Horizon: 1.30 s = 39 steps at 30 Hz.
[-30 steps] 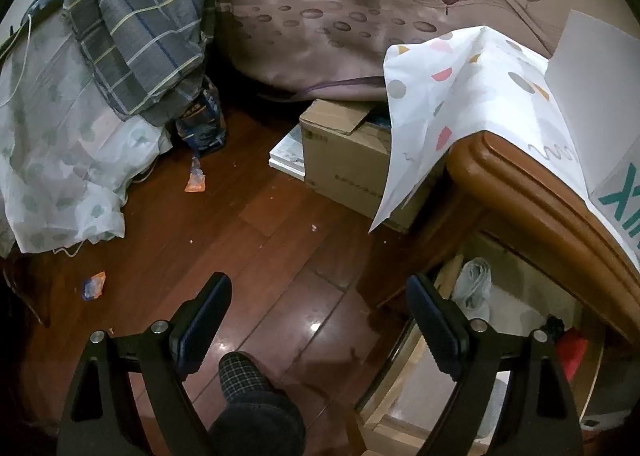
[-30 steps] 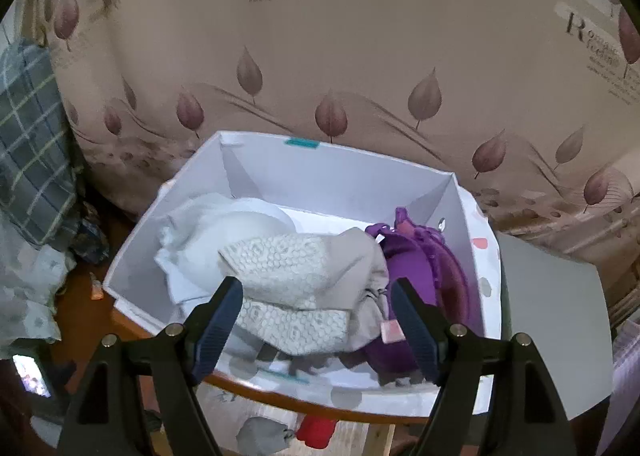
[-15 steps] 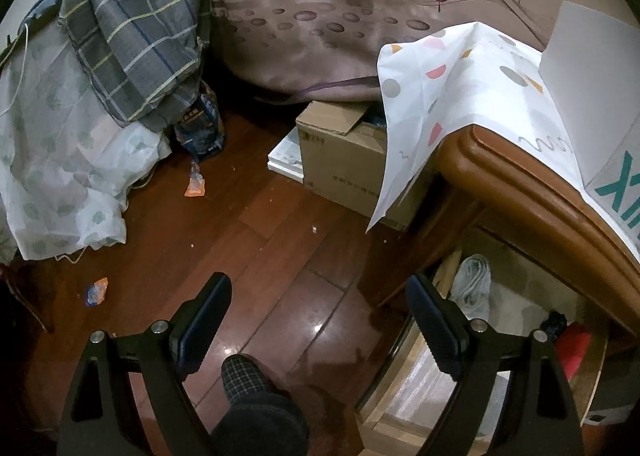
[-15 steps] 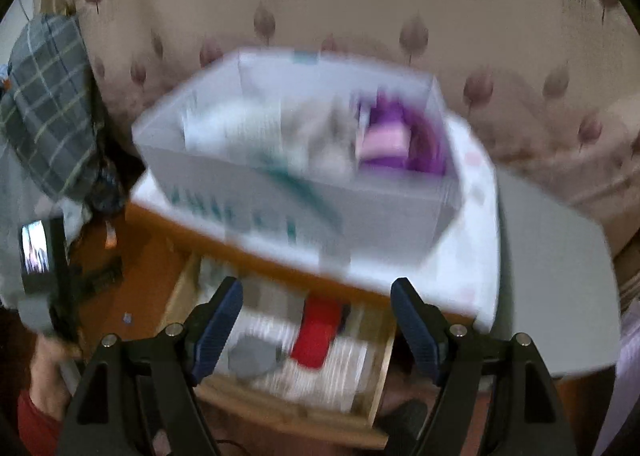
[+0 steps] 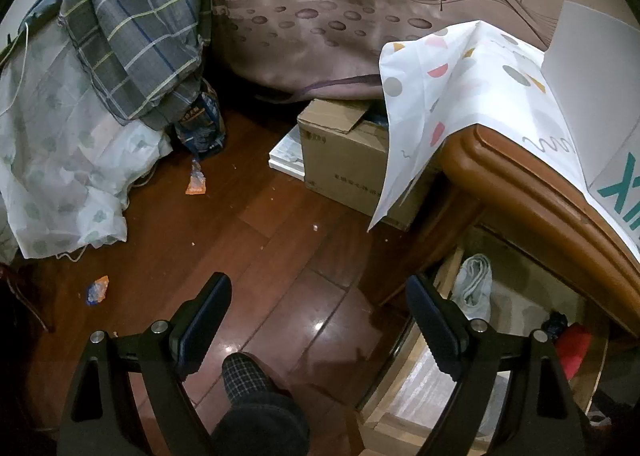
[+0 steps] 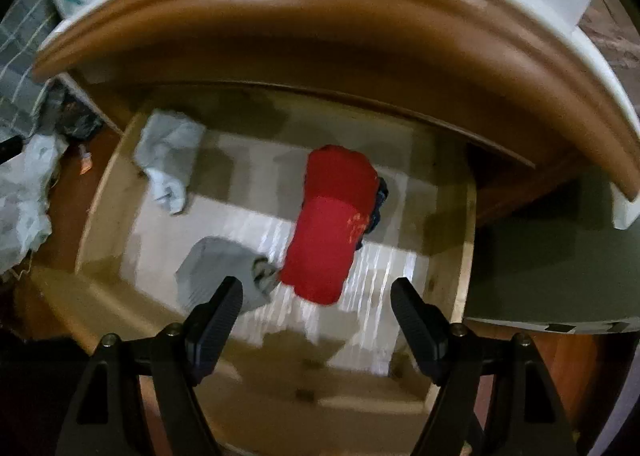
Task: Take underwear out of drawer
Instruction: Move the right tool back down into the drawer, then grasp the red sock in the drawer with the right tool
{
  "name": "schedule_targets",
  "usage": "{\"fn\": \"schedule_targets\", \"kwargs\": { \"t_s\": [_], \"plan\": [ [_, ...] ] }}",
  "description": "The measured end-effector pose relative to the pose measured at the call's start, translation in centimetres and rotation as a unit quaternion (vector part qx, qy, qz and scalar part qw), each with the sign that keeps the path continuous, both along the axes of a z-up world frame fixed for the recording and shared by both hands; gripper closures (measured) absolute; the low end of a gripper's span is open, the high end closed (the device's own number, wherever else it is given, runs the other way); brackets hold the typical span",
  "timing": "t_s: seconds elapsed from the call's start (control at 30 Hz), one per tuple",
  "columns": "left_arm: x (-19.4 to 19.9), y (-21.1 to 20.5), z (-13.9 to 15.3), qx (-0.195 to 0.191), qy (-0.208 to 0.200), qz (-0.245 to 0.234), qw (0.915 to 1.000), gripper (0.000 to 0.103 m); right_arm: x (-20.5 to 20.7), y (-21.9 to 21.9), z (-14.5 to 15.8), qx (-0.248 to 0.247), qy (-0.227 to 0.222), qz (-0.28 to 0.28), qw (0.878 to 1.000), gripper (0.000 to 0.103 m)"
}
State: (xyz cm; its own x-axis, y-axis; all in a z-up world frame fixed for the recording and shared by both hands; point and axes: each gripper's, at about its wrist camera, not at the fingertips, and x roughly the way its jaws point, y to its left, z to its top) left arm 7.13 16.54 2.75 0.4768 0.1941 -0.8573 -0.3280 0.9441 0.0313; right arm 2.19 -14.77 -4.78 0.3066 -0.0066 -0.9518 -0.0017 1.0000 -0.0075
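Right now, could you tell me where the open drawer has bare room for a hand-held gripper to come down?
Bare liner shows right of the red garment up to the drawer wall, and between the pale cloth and the red garment. It is crowded where the grey garment meets the red one.

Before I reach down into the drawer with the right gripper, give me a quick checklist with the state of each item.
1. Drawer pulled open: ok.
2. Right gripper open, nothing between its fingers: ok.
3. Red garment exposed, nothing lying on it: ok.
4. Right gripper lined up over the red garment: ok, roughly.
5. Left gripper open and off to the side, over the floor: ok.
6. Which piece is underwear, red garment or grey piece: cannot tell, the right wrist view is blurred.
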Motion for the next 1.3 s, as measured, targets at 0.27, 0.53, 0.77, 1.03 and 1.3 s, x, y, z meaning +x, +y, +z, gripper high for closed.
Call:
{"fn": "schedule_targets", "kwargs": {
  "t_s": [0.27,0.53,0.77,1.03,1.3],
  "plan": [
    [0.0,-0.2,0.1,0.006,0.002,-0.010,0.9999,0.016,1.9,0.6,-3.0,-0.011,0.026,0.003,1.000,0.025],
    [0.2,-0.2,0.1,-0.003,0.007,-0.011,0.9999,0.016,3.0,1.3,-4.7,-0.039,0.047,0.004,0.998,0.025],
    [0.1,-0.2,0.1,-0.003,0.006,-0.014,0.9999,0.016,4.0,2.1,-5.9,-0.064,0.076,0.030,0.995,0.025],
    [0.2,-0.7,0.3,-0.001,0.005,-0.020,0.9998,0.016,5.6,3.6,-6.8,-0.103,0.108,0.073,0.986,0.025],
    [0.3,-0.7,0.1,-0.001,0.004,-0.025,0.9997,0.016,7.4,4.1,-9.4,-0.163,0.136,0.109,0.971,0.037]
  ]
}}
